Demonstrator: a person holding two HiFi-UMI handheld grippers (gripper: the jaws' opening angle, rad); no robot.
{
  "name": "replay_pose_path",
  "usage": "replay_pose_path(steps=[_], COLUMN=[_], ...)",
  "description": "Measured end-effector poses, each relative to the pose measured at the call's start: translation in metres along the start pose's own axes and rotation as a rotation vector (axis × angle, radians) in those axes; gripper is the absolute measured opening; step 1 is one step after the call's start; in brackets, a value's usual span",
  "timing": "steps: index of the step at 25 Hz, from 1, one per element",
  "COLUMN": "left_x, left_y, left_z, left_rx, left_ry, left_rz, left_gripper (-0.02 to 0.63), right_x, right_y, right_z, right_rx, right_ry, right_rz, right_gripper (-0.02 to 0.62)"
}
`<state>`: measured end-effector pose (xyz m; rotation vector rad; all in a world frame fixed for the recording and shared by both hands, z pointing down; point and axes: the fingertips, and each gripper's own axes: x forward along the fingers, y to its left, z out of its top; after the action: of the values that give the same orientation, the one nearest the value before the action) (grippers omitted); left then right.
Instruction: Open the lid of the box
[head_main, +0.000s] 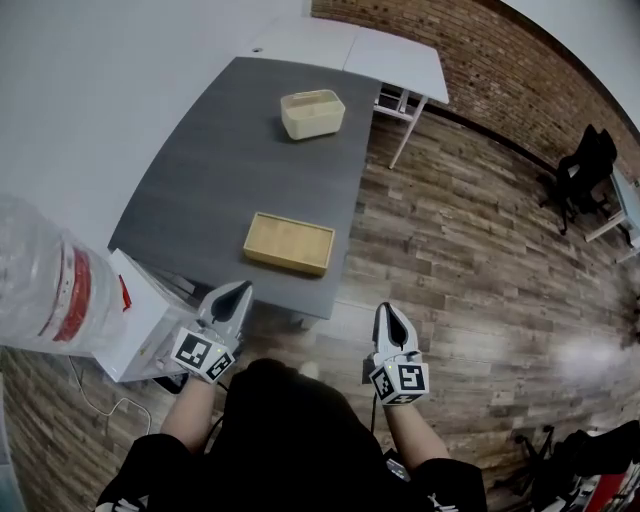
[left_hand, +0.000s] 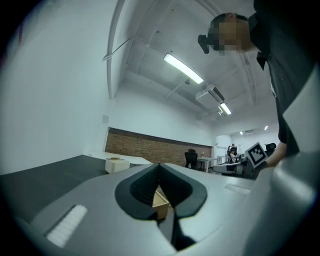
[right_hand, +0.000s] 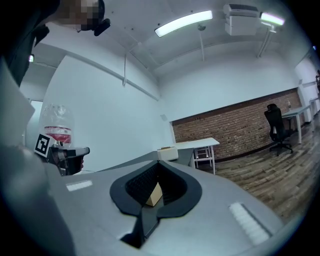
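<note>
Grey counter (head_main: 220, 150) carries a wooden box (head_main: 285, 263), its lid (head_main: 290, 240) seemingly still on. The left tool (head_main: 238, 293) and right tool (head_main: 388, 312), both clenched empty, hang short of the box, so nothing is opened yet.

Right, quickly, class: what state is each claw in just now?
Left claw: closed, holding nothing.
Right claw: closed, holding nothing.
</note>
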<state>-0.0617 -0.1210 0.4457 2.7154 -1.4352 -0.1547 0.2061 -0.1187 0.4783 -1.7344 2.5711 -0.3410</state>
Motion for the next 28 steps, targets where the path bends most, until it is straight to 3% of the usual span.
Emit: replay_pose_path(steps=[9, 22, 28], left_x=[0.014, 0.08, 0.09], left_y=[0.026, 0.092, 0.116], left_z=[-0.011, -0.027, -0.054], left_rx=[-0.033, -0.056, -0.104], left_ry=[0.037, 0.096, 0.191], left_rz=[0.058, 0.05, 0.077], left_gripper=[0.0, 0.0, 0.0], right_x=[0.04, 0.11, 0.133], right_y=[0.005, -0.009, -0.003], right_z=[-0.011, 0.012, 0.001], right_rx=[0.025, 0.018, 0.039], right_ry=[0.051, 0.041, 0.099], right_rz=[0.078, 0.067, 0.068], right_gripper=[0.002, 0.002, 0.002])
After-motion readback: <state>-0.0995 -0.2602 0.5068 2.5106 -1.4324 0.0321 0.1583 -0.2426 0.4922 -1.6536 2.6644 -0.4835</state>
